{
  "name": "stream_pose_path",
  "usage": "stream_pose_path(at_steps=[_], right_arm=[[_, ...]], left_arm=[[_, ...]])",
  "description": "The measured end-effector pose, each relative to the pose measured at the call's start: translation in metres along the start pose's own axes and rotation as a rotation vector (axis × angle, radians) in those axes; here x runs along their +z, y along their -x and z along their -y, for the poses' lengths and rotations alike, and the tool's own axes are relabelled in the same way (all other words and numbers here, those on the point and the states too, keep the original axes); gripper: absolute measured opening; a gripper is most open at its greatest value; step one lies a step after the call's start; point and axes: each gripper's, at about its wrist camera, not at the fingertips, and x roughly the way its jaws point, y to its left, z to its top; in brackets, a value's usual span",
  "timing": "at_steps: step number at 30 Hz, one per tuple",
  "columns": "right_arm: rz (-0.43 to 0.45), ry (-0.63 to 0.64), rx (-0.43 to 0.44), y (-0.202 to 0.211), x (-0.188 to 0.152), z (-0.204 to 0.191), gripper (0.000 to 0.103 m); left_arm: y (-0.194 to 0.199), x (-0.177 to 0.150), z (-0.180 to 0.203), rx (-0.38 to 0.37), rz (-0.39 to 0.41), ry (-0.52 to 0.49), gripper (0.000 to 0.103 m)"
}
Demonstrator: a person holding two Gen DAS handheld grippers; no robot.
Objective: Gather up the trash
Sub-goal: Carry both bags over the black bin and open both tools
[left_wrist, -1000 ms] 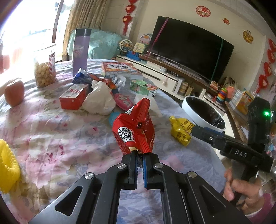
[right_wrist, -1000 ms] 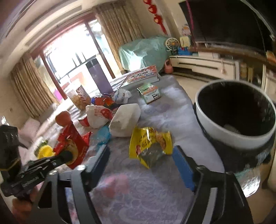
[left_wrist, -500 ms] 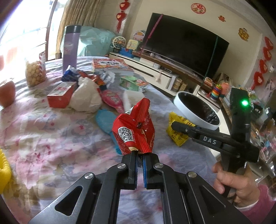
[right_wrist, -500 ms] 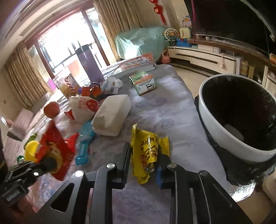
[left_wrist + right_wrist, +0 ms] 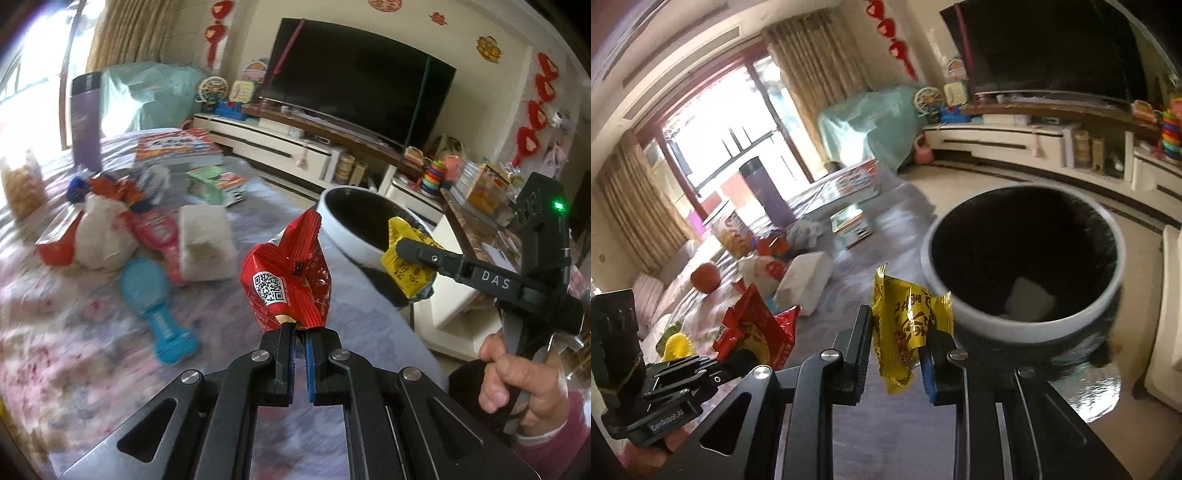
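My left gripper [image 5: 300, 334] is shut on the bottom seam of a red snack bag [image 5: 286, 273], held up above the flowered tablecloth [image 5: 74, 354]. In the right wrist view my right gripper [image 5: 899, 332] is shut on a yellow wrapper [image 5: 905, 321], lifted off the table near the rim of the white bin with a black liner [image 5: 960, 314]. The yellow wrapper [image 5: 408, 266] also shows in the left wrist view, at the bin's [image 5: 347, 240] right edge. The red snack bag [image 5: 753, 328] and left gripper [image 5: 738, 360] appear low on the left in the right wrist view.
More litter lies on the table: a white packet [image 5: 207, 240], a blue paddle-shaped thing [image 5: 155, 299], a white plastic bag [image 5: 99, 236], a red box [image 5: 55, 240], a pink wrapper [image 5: 159, 229]. Books [image 5: 173, 147], a purple flask [image 5: 86, 122] and an orange fruit [image 5: 705, 277] stand farther off.
My right gripper closed on the yellow wrapper and lifted it off the table toward the bin. The left gripper carried the red bag to the right, nearer the bin.
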Motion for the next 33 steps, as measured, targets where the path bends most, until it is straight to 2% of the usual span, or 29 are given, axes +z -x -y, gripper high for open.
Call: stream_pose_path(at_steps=[10, 18, 33], right_arm=[[0.04, -0.066, -0.071, 0.019, 0.015, 0.048, 0.024], [0.054, -0.102, -0.087, 0.017, 0.03, 0.073, 0.024], [0.0, -0.124, -0.09, -0.008, 0.05, 0.102, 0.027]], left_arm=[[-0.043, 0.027, 0.026, -0.052, -0.023, -0.061, 0.003], [-0.081, 0.059, 0.04, -0.071, -0.034, -0.084, 0.003], [-0.137, 0.098, 0.062, -0.072, -0.08, -0.128, 0.003]])
